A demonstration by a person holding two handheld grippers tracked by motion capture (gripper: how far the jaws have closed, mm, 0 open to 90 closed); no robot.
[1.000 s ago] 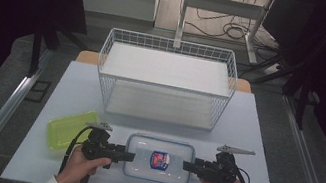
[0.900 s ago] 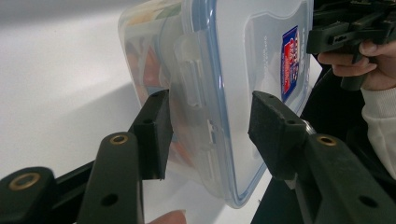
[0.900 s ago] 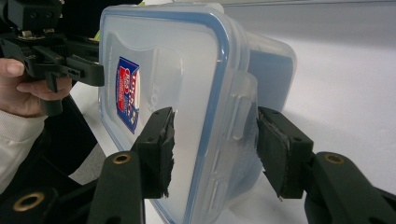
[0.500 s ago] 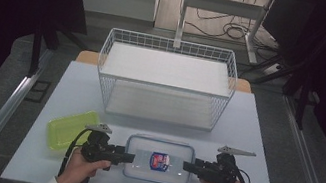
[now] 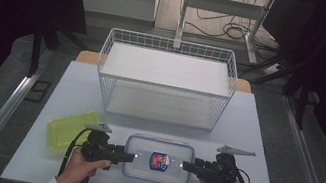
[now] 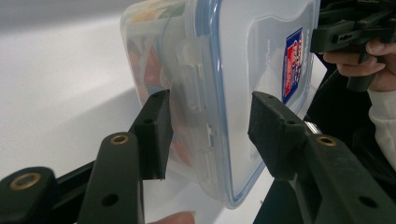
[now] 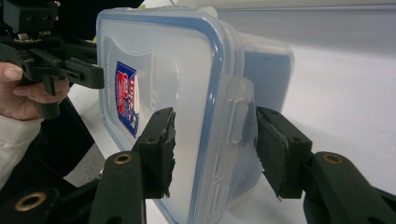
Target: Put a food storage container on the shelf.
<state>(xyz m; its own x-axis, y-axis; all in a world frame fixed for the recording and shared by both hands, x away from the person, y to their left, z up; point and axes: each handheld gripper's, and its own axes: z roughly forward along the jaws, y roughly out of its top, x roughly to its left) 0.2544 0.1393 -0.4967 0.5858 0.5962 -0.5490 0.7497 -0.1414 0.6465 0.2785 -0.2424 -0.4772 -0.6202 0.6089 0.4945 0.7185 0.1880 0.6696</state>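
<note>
A clear plastic container (image 5: 157,160) with a blue-sealed lid and a red and blue label lies near the table's front edge. My left gripper (image 5: 131,156) holds its left end and my right gripper (image 5: 184,165) its right end. In the left gripper view the container (image 6: 233,70) sits between the jaws of the left gripper (image 6: 210,135), one on the lid and one under the base, over a side latch. The right gripper (image 7: 215,140) clamps the container (image 7: 163,60) the same way. Orange and red contents show through the wall.
A green tray-like lid (image 5: 70,128) lies on the white table (image 5: 254,138) just left of my left hand. A large white wire basket (image 5: 171,45) stands at the back middle. Dark floor and metal rails flank the table.
</note>
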